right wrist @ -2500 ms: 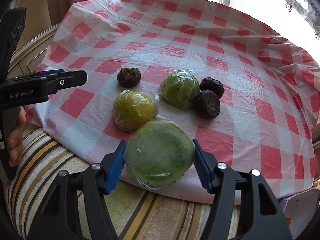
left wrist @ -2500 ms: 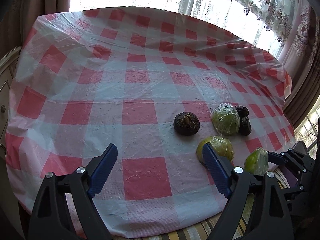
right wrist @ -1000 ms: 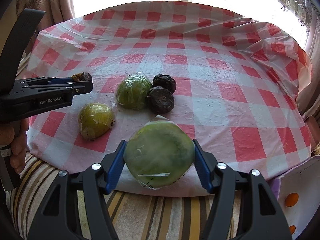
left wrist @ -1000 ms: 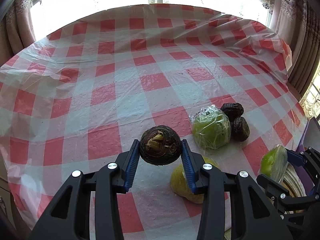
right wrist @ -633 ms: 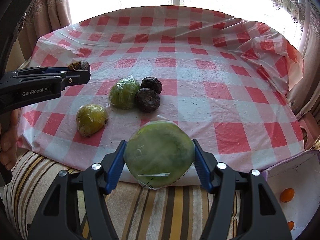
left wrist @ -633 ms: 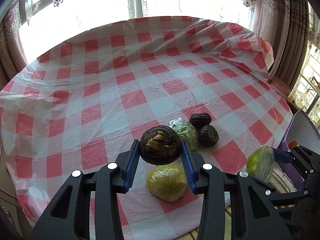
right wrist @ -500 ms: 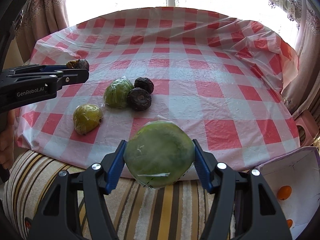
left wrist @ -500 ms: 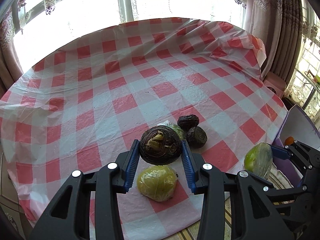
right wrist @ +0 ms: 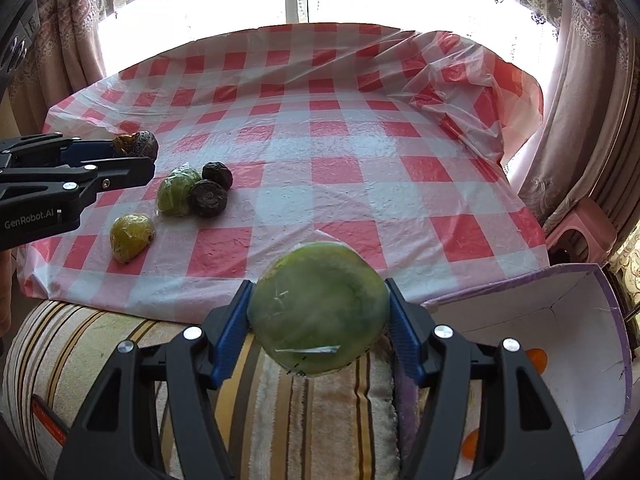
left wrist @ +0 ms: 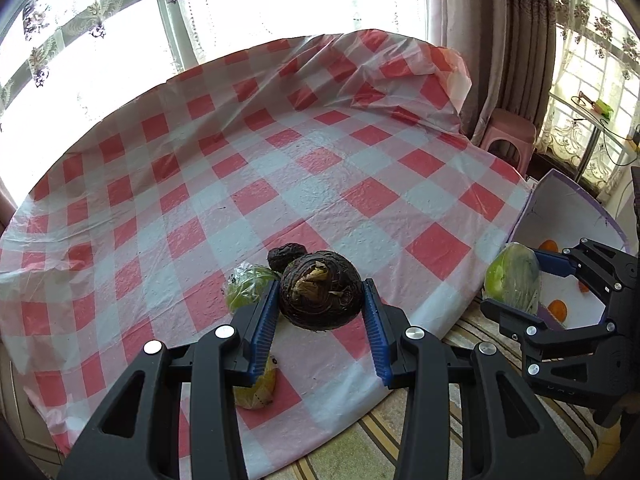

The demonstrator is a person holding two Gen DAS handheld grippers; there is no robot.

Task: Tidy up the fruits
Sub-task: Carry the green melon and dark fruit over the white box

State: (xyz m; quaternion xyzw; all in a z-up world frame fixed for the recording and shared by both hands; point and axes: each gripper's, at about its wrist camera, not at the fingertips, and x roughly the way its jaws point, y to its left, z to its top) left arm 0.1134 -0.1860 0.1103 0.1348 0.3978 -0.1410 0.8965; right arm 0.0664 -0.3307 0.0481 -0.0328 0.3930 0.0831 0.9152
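My left gripper (left wrist: 320, 312) is shut on a dark brown round fruit (left wrist: 320, 296) and holds it above the checked tablecloth (left wrist: 320, 184). My right gripper (right wrist: 318, 320) is shut on a large green fruit in plastic wrap (right wrist: 318, 308), off the table's near edge beside a white box (right wrist: 560, 344). On the cloth lie a yellow wrapped fruit (right wrist: 130, 237), a green wrapped fruit (right wrist: 176, 192) and two dark wrinkled fruits (right wrist: 208, 198). From the left wrist, the right gripper (left wrist: 516, 280) with its green fruit (left wrist: 510, 278) shows at the right, in front of the white box (left wrist: 568, 216).
The white box with a purple rim holds small orange fruits (right wrist: 536, 360) and stands low at the right of the table. A striped cushioned seat (right wrist: 120, 344) lies under the grippers. A pink stool (left wrist: 508, 136) and curtains (left wrist: 480, 40) stand behind the table.
Both grippers have swung rightward with their fruits still gripped. The fruits on the cloth have slid left in both views, and the white box has come into view at the right.
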